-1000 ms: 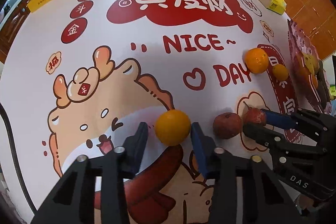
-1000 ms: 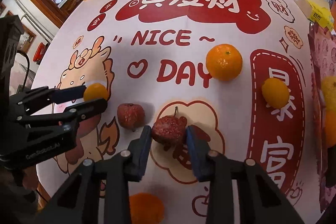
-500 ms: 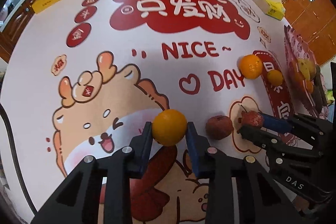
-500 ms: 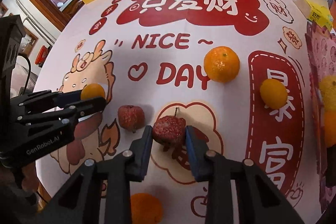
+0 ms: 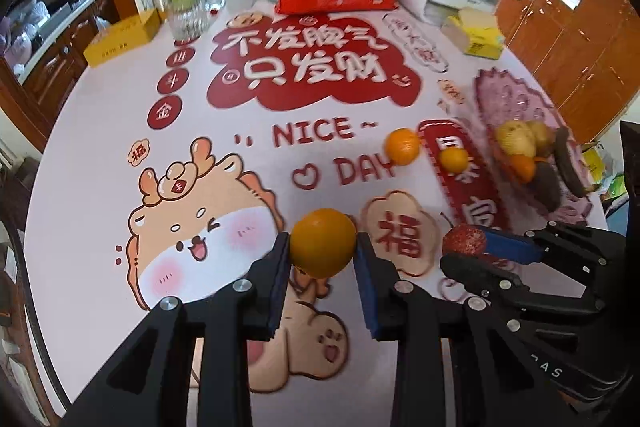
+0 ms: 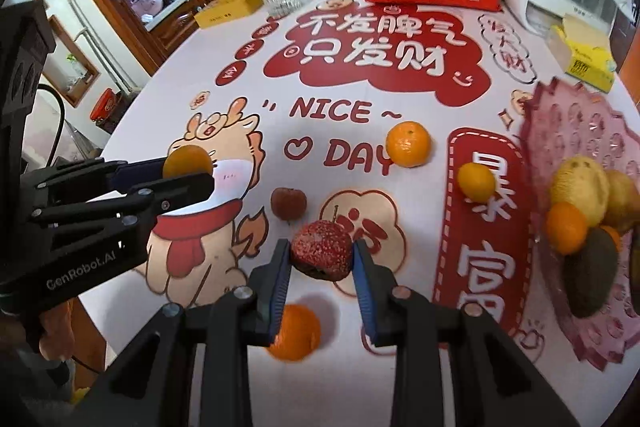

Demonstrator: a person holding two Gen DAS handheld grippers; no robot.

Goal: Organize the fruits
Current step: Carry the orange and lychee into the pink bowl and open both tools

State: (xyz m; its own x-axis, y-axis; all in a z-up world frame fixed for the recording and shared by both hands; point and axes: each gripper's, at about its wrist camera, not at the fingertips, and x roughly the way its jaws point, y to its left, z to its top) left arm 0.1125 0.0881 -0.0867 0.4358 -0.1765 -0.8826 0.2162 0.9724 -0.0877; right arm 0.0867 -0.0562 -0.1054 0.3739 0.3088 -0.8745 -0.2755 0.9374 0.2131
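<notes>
Both claws now off the bench, each carrying fruit. A second ago they sat low with jaws just closing on their picks; since then both have risen and the view has widened to take in the back of the bench.

Left claw (image 5: 323,247): clamped on an orange (image 5: 322,242), pads pressing both sides, fruit clear of the cloth.

Right claw (image 6: 321,255): clamped on a red lychee (image 6: 321,254), also lifted; its shadow lies on the cloth below.

Pink tray (image 6: 576,115) at 3 o'clock in the right view, already holding a pile of fruit.

Loose on the bench (image 6: 160,99): a second lychee (image 6: 288,202) at 10 o'clock from the held one, a big orange (image 6: 408,143) at 1 o'clock, a small orange (image 6: 476,182) just left of the tray, and another orange (image 6: 294,331) under the right claw.

Reading: both grasps look secure, so the carry to the tray comes next. Four pieces would remain.
</notes>
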